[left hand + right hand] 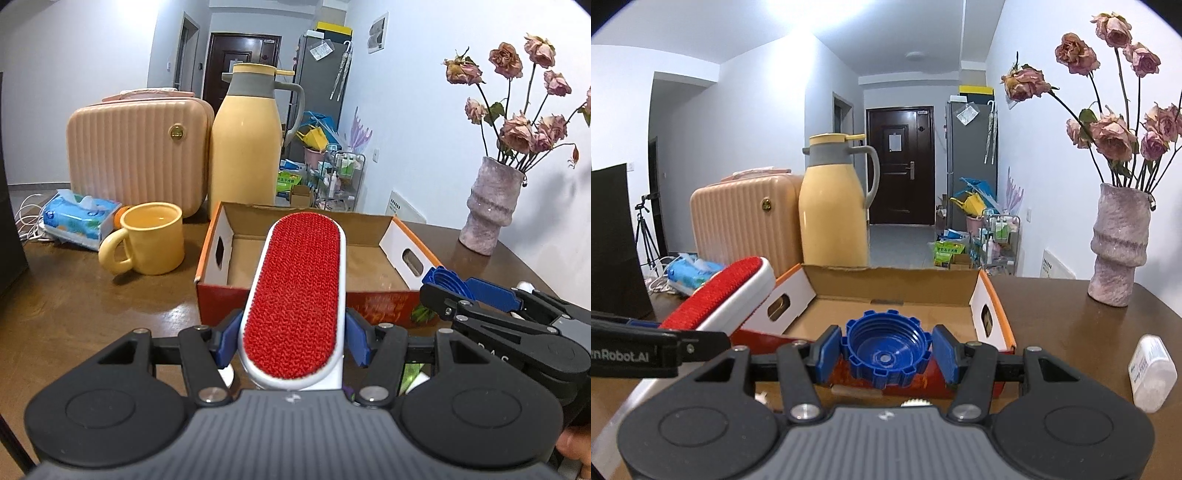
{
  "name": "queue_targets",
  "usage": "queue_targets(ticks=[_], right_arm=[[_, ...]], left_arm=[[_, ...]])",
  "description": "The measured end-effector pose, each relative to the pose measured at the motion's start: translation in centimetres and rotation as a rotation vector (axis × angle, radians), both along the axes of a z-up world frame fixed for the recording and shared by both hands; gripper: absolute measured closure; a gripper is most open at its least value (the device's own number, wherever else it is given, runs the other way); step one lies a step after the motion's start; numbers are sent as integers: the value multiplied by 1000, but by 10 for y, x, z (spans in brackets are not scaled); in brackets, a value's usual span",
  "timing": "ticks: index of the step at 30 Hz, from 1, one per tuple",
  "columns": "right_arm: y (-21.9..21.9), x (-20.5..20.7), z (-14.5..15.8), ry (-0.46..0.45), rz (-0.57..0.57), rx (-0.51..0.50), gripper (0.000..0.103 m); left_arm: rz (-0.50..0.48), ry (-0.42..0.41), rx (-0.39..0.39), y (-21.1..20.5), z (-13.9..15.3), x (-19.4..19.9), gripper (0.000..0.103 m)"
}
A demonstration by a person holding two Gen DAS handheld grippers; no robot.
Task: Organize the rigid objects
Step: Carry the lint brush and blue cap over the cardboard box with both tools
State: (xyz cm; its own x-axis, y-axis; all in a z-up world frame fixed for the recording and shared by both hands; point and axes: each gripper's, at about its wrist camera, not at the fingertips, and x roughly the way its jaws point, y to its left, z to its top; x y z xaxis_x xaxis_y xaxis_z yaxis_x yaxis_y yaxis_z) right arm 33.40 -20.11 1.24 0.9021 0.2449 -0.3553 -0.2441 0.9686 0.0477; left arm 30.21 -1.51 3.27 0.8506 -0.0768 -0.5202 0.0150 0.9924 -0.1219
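Left wrist view, lint brush (293,295) clamped in left tool (291,341)

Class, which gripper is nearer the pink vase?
Right. The right gripper, holding a blue cap, is on the side of the vase; the left gripper, holding a lint brush, is beyond it.

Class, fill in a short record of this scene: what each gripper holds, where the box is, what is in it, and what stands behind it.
left gripper: jaws shut on the lint brush, red face up
right gripper: jaws shut on the blue cap, hollow side showing
cardboard box: on the table, open, nothing seen inside
behind box: yellow jug, pink case
beside box: yellow mug, vase
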Motion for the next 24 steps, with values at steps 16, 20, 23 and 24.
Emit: queue_targets(ticks=[16, 20, 23, 24], right_arm=[[-2, 60, 4, -12, -50, 21, 50], [-6, 75, 1, 1, -57, 20, 50], [-7, 84, -1, 10, -59, 16, 50], [-7, 87, 0, 11, -60, 16, 50]], left_arm=[[31, -8, -16, -9, 5, 67, 44], [48, -11, -26, -8, 5, 83, 44], [54, -14, -29, -9, 5, 95, 44], [55, -15, -29, -9, 6, 98, 44]])
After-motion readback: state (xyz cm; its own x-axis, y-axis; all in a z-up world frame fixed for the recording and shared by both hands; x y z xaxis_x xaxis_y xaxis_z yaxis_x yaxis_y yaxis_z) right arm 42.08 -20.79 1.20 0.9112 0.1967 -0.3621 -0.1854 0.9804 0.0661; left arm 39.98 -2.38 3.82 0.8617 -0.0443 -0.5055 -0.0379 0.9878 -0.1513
